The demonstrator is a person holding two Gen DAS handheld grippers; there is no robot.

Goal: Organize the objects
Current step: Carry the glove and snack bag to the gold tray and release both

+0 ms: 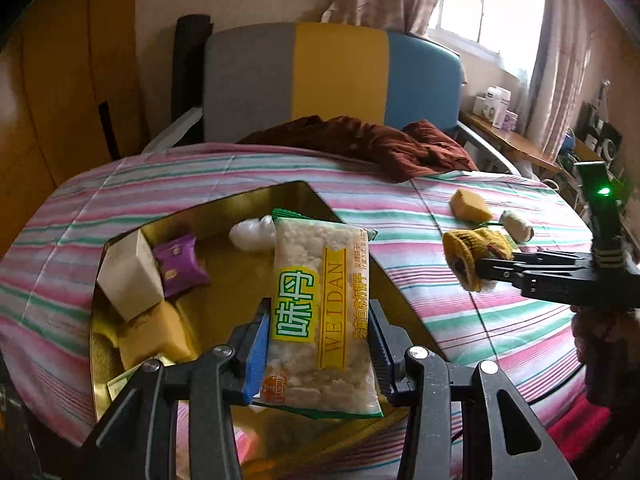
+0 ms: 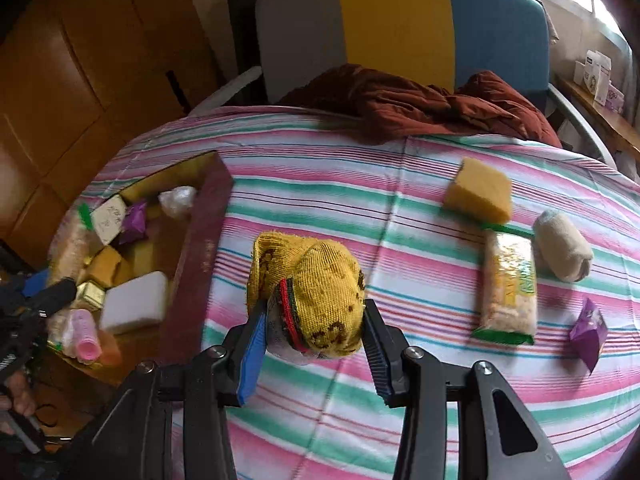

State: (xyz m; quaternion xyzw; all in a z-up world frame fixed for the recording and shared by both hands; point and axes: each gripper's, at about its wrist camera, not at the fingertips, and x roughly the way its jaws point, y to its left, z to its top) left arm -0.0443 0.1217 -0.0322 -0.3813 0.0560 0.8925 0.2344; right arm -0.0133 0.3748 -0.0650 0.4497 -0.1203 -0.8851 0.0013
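The left gripper (image 1: 318, 344) has its jaws closed on a snack packet (image 1: 320, 312), whose long axis runs straight ahead from the jaws, its far end tipped over the open gold-lined box (image 1: 120, 236). Beyond and left of these jaws the box holds a white carton (image 1: 130, 276), a purple sachet (image 1: 180, 266) and a white wad (image 1: 252, 234). The right gripper (image 2: 314, 334) has its jaws clamped on a rolled yellow sock (image 2: 320, 284), above the striped bedcover (image 2: 320, 420). Right of and beyond those jaws lie a yellow sponge (image 2: 478, 194), a second snack packet (image 2: 508, 284), its length pointing away, a beige roll (image 2: 564, 246) and another purple sachet (image 2: 588, 334); the box wall (image 2: 200, 256) stands to their left.
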